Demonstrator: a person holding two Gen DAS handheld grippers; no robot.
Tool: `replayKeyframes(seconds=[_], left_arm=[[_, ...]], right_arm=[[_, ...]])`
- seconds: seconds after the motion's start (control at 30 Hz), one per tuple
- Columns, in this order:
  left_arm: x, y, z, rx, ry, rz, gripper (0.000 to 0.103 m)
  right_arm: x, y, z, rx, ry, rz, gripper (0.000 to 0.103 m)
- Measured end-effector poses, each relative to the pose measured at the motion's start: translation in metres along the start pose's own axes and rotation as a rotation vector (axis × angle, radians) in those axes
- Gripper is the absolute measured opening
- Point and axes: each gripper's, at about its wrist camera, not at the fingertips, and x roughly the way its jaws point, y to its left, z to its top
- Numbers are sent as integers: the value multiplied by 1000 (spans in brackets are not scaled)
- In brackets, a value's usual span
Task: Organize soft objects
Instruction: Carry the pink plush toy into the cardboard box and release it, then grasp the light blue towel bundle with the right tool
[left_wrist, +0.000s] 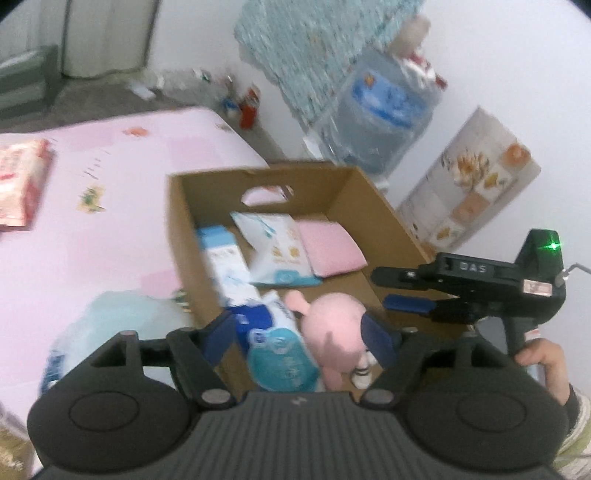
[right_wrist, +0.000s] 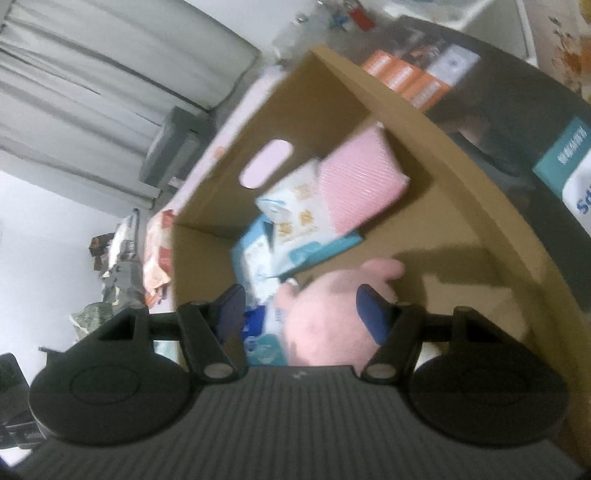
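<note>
The bed with its pink sheet carries everything here, and the cardboard box sits at the bed's far right corner, its right wall along the bed's edge, with a water jug standing on the floor just beyond. Inside the box, a pink pad and a white tissue pack lie against the far wall under the handle cutout, a tall blue-and-white pack leans along the left wall, a blue wipes pack lies at the near end, and the pink plush toy sits beside it in the near right part. The step in hand looks like placing the plush: it is already down in the box. The left gripper hangs over the near rim with jaws spread wide; the toy lies between them, but I cannot see the pads pressing it, so it reads as let go. The right gripper points into the box from the right side, jaws parted about halfway, with the plush between them and seemingly not squeezed. Next, by my judgement, both tools must lift clear of the box walls and go for what is left outside: a pale bag by the box's left wall and a red-and-white packet near the bed's left edge. The open sheet between them gives plenty of room; the two grippers crowd each other at the box's near right corner.
</note>
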Motion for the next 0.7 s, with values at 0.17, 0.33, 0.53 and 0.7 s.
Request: replayKeyframes(seconds=[0.17,0.33,0.53,0.7], left_arm=[[-48,25,-31,-21,-113,64,86],[-85,63,-69,-71,-185,182,86],[-138,119,-114,-154,-294,350,86],[-167,166,-139,-216,-362,494,86]], right_arm=[[-9,30,-9,-52,-6,72,67],[2,83,-25,-148,45,147,67],[43,160,-54,-235,191,231,67],[95,219,-81,-259,331,269,67]])
